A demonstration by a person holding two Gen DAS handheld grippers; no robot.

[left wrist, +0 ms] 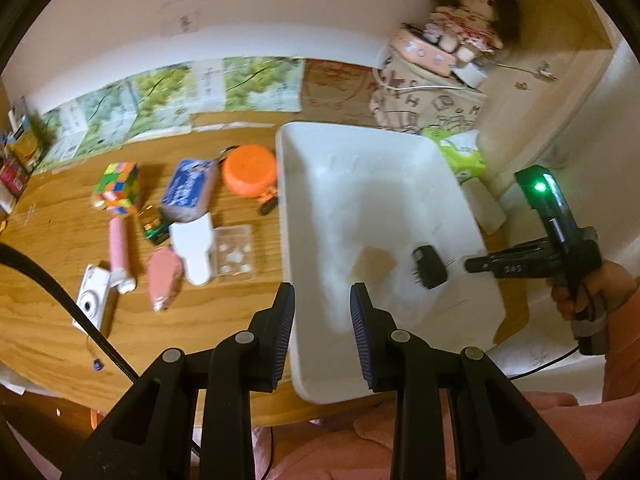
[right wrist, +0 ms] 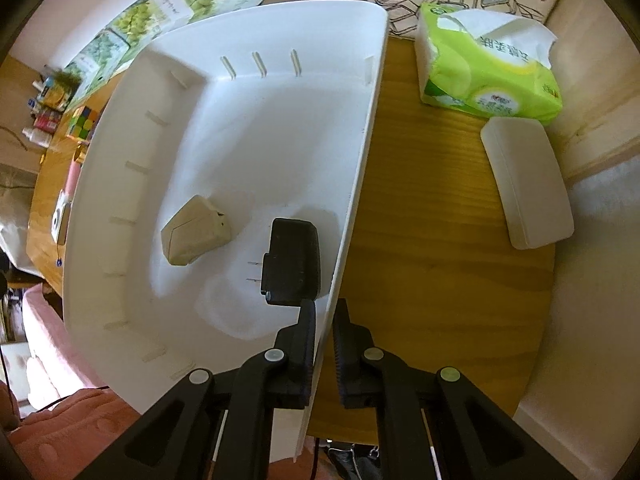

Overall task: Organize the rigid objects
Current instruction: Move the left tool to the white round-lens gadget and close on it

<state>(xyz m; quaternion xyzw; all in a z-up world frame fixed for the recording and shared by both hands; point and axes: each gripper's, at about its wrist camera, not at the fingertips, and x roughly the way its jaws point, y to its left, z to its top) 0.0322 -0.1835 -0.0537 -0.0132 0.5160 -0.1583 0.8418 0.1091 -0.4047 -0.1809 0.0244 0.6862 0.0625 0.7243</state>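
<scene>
A white bin [left wrist: 304, 208] [right wrist: 360, 184] stands on the wooden table. In it lie a black plug adapter [left wrist: 429, 266] [right wrist: 294, 260] and a tan block [left wrist: 374, 264] [right wrist: 196, 236]. My right gripper [right wrist: 325, 312] [left wrist: 470, 264] is shut on the bin's right wall, one finger inside, one outside. My left gripper [left wrist: 322, 300] is open and empty above the bin's near left edge. Left of the bin lie a cube puzzle [left wrist: 117, 187], a blue pack [left wrist: 188, 190], an orange bowl [left wrist: 250, 174], a pink handle [left wrist: 119, 248], a white camera [left wrist: 93, 300], a clear case [left wrist: 235, 252].
A green tissue pack [right wrist: 484, 68] [left wrist: 460, 152] and a white case [right wrist: 526, 188] lie right of the bin. A doll [left wrist: 468, 20] sits on a printed box at the back. Bottles stand at the far left [left wrist: 16, 160].
</scene>
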